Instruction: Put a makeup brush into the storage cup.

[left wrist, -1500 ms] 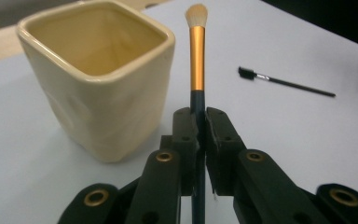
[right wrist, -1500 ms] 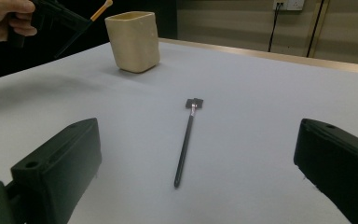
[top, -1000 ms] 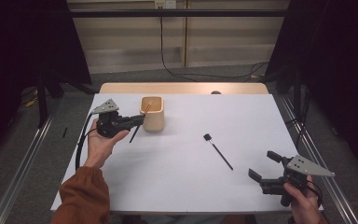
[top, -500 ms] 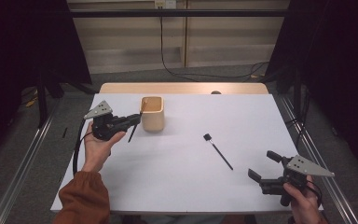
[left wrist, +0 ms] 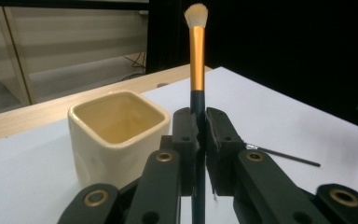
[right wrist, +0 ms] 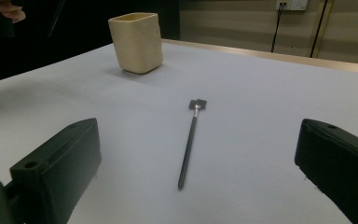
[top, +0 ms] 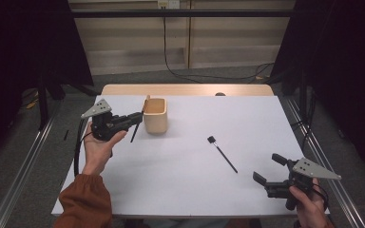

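Observation:
My left gripper (top: 137,117) is shut on a makeup brush (left wrist: 196,60) with a dark handle, gold ferrule and pale bristles. The brush stands nearly upright, just left of a cream square cup (top: 155,115), with its bristle end by the cup's rim. In the left gripper view the cup (left wrist: 116,135) sits empty close behind the jaws. A thin black brush (top: 222,153) lies flat on the white table, right of centre. My right gripper (top: 268,167) is held open near the front right corner and points at that thin brush (right wrist: 189,142), well short of it.
The white tabletop (top: 185,180) has a wooden strip (top: 185,90) along its far edge. Metal rails (top: 24,166) run along both sides on the floor. A black cable (top: 78,152) trails from the left gripper past the table's left edge.
The left gripper has lifted the brush a little beside the cup, so its bristle end stands higher at the rim. The right gripper has stayed still.

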A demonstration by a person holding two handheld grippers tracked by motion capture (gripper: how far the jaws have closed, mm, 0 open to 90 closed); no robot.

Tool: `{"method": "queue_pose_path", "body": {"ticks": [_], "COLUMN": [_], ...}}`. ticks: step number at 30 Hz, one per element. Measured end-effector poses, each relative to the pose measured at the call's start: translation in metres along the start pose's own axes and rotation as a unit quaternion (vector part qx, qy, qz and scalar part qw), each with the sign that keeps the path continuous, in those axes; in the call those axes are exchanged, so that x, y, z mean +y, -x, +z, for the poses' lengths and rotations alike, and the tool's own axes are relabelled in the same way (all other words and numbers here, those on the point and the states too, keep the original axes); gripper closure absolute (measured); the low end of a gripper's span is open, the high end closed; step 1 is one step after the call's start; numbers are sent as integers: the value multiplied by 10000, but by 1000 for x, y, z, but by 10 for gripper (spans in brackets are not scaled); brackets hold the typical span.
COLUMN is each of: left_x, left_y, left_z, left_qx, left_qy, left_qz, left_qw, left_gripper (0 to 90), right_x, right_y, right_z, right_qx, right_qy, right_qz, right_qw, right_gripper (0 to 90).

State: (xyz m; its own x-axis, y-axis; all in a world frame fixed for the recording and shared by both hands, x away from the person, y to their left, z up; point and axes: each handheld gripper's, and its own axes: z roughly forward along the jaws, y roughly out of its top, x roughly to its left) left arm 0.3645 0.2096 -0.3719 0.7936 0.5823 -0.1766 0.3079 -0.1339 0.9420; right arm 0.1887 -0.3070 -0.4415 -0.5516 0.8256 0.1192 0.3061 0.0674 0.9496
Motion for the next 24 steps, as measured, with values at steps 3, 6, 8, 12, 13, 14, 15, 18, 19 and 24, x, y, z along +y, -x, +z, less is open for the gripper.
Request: {"method": "queue_pose_path", "body": {"ticks": [3,6,8,12,13,14,15,18,19,24], "left_x": [7,11,13,19,21,23,24,27,28,33], "left_y": [2,3,7,8,7,7,6,5,5,2], "left_z": [-2,-2,-4,-5,-6,-6,-7,-5,-5,0], "left_qx": [16,38,-2,14,21,40,24,19,27,-52], "left_qy": [49,85,122,138,144,152,180,194,173,306], "left_qz": [42,61,98,148,139,140,114,118,121,-4], "left_qw": [10000,9999,9999,9998,9998,9998,9998,9997,9998,9995], "left_gripper": [833,833,833,834,833,833,834,834,834,834], "right_x": [0,0,0,0,0,0,0,0,0,0], "right_y": [0,0,0,0,0,0,0,0,0,-1], "right_z": [0,0,0,0,0,0,0,0,0,0], "right_qx": [7,5,12,2,5,14,9,1,0,44], "right_qy": [22,27,33,33,30,33,33,19,18,-21], "right_qz": [17,22,27,35,31,29,25,29,27,7], "right_qw": [10000,10000,10000,10000,10000,10000,10000,10000,10000,10000], "right_gripper": [0,0,0,0,0,0,0,0,0,0]}}
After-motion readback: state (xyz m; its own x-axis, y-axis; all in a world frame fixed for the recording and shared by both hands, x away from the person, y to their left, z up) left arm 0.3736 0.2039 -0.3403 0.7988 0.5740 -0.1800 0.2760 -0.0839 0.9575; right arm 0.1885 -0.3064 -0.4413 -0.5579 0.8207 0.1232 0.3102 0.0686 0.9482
